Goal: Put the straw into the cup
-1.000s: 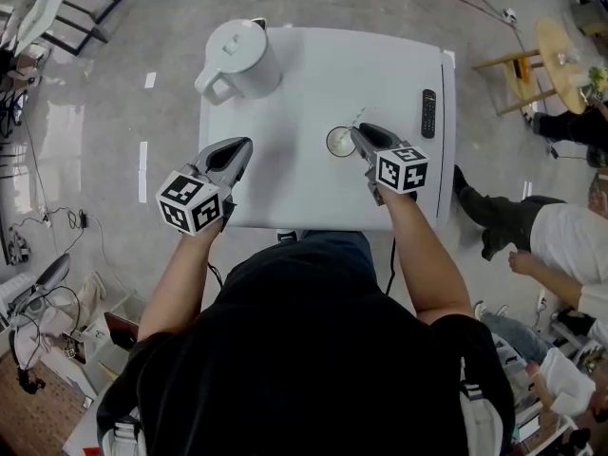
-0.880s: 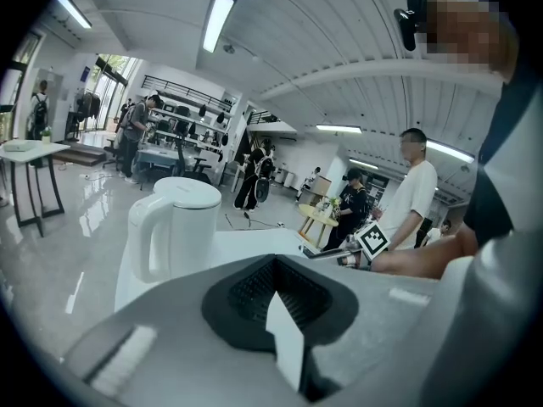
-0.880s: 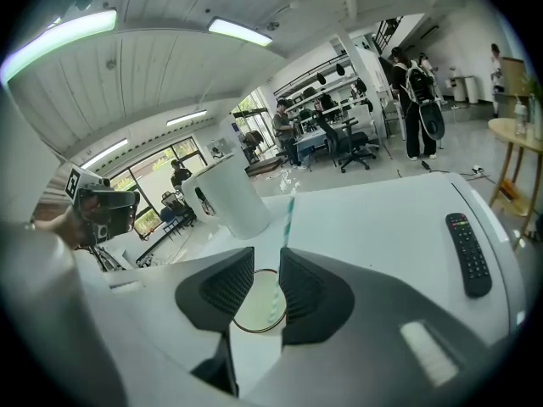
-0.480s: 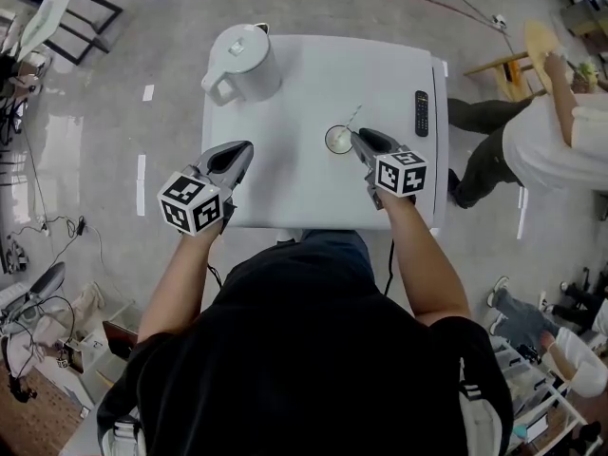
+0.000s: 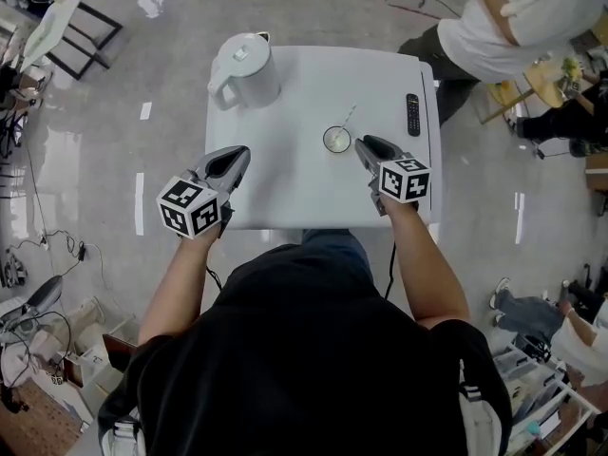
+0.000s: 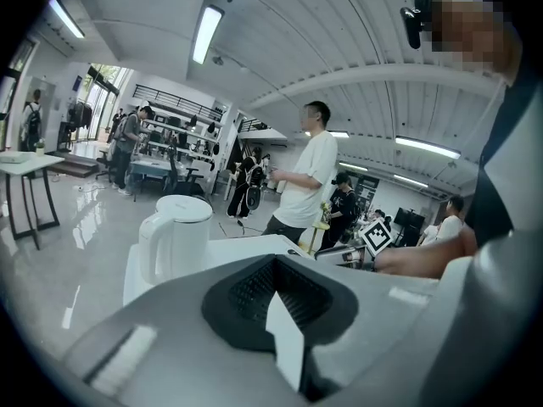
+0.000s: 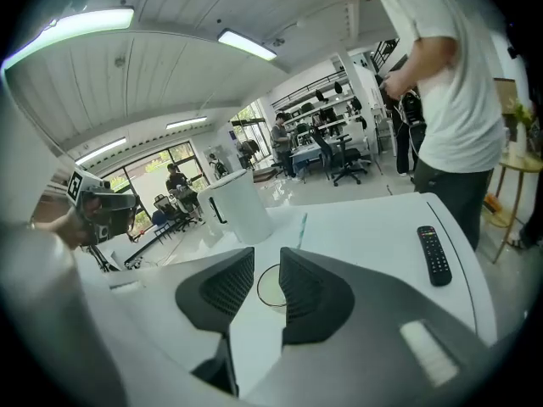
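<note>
A small clear cup (image 5: 336, 140) stands on the white table (image 5: 304, 198), right of centre. A thin straw (image 5: 350, 115) leans up and away from its far rim; its lower end is hidden in the right gripper view. My right gripper (image 5: 362, 142) sits just right of the cup, jaws a little apart and open with nothing held. The cup (image 7: 268, 288) shows through the gap of that gripper (image 7: 267, 257), and the straw (image 7: 302, 227) rises behind it. My left gripper (image 5: 241, 152) hovers over the table's left part, shut and empty. Its jaws meet in the left gripper view (image 6: 276, 265).
A white kettle (image 5: 245, 69) stands at the table's far left corner, also seen as the kettle (image 6: 174, 236). A black remote (image 5: 412, 114) lies near the right edge. A person in a white shirt (image 5: 503, 17) stands past the far right corner. Cables and furniture surround the table.
The person in the white shirt has walked from the right side to beyond the table's far right corner. Both grippers have stayed nearly where they were.
</note>
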Demonstrator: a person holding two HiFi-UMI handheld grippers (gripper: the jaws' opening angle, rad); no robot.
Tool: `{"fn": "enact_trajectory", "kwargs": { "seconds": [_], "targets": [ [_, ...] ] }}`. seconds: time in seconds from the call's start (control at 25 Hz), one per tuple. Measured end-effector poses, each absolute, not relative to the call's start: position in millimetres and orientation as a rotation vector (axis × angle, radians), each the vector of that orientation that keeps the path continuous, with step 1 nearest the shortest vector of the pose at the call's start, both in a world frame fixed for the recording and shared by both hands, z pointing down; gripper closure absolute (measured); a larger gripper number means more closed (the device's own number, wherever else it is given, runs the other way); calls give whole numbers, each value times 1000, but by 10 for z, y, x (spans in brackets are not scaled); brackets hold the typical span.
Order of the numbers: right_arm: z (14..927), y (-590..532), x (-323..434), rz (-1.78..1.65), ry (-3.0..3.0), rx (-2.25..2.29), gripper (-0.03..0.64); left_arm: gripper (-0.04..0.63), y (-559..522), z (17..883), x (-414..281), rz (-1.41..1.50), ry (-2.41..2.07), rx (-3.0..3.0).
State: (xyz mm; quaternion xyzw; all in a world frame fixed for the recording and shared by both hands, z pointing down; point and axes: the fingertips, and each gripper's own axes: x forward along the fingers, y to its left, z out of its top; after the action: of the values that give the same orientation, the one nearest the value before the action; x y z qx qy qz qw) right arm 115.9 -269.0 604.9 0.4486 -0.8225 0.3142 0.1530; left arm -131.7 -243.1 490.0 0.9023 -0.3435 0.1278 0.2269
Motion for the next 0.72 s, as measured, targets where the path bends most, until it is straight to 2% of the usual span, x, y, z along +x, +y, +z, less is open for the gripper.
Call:
{"fn": "enact_trajectory", "kwargs": {
  "seconds": [0.72],
  "targets": [
    [5588,-2008,1157,839,-2371,1387,494,595,-1955,4581,-1471,315,-901,2566]
  ]
}}
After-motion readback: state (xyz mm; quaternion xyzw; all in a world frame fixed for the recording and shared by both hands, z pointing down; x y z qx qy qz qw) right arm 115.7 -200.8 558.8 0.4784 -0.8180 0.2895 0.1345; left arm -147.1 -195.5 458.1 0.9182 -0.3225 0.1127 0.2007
